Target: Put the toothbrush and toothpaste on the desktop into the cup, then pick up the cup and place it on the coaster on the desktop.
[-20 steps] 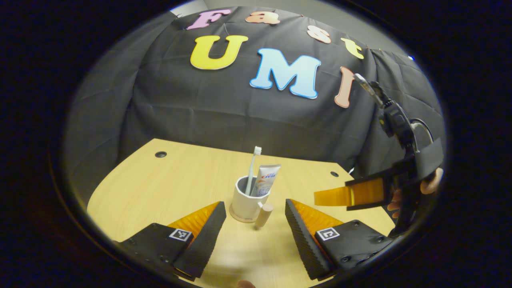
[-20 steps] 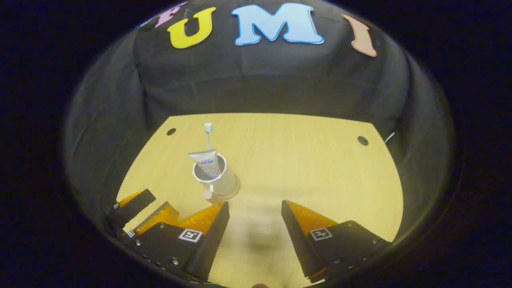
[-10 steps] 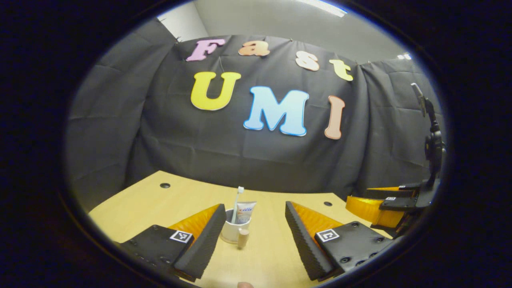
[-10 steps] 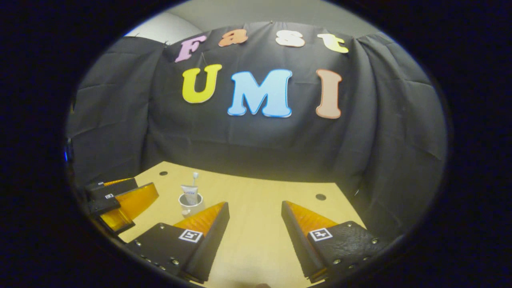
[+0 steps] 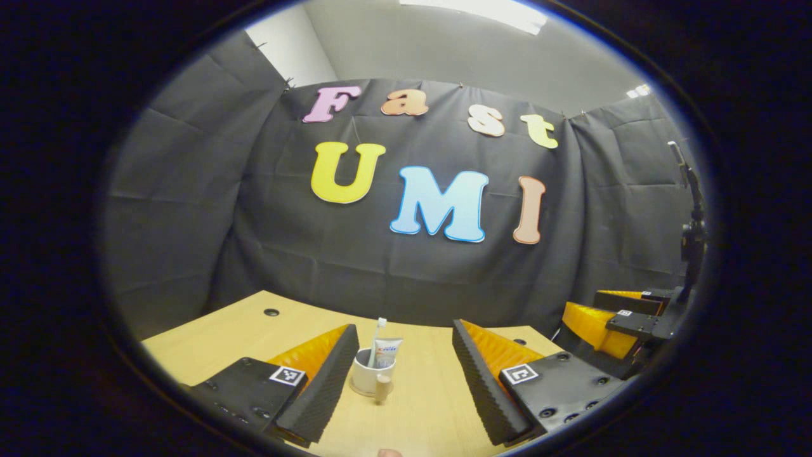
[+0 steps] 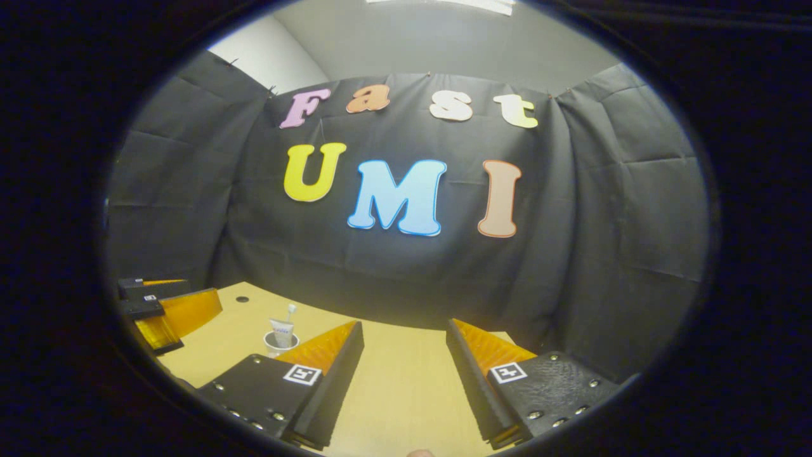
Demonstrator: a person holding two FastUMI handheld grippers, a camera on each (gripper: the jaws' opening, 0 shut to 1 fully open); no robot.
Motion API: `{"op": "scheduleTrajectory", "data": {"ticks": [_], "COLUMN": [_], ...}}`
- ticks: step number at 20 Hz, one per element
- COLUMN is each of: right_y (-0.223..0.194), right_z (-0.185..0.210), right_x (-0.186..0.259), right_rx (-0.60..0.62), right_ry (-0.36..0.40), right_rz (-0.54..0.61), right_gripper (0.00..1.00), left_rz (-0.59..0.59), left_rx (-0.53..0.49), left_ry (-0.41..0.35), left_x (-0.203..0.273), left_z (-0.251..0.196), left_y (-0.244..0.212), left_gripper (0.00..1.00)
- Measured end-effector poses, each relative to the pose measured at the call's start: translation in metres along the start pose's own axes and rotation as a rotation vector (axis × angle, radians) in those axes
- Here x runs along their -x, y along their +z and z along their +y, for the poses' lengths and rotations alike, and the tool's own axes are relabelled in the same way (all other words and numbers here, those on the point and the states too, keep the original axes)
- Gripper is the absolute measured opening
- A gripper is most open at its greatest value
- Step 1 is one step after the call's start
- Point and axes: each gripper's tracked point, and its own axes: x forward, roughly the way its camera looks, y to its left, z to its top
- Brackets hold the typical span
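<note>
A black cloth wall rises behind my wooden desktop, which takes up the low part of both views. My left gripper is wide open and holds nothing; in the left gripper view my right gripper sits at 3 o'clock. My right gripper, wide open too, is empty. The white cup stands upright on the coaster between my left gripper's fingers, untouched, with the toothpaste and toothbrush standing in it. In the right gripper view the cup sits at 8 o'clock.
</note>
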Motion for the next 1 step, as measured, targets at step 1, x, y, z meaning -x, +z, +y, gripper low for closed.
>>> {"op": "scheduleTrajectory", "data": {"ticks": [1], "right_y": [0.0003], "right_z": [-0.0013], "right_x": [0.0001], "right_rx": [0.008], "right_ry": [-0.008], "right_rz": [-0.003], "right_gripper": [0.81], "left_rz": [-0.003], "left_rx": [0.001], "left_ry": [-0.003], "left_x": [0.0015], "left_z": [0.0007], "left_y": [0.0018], "left_gripper": [0.94]}}
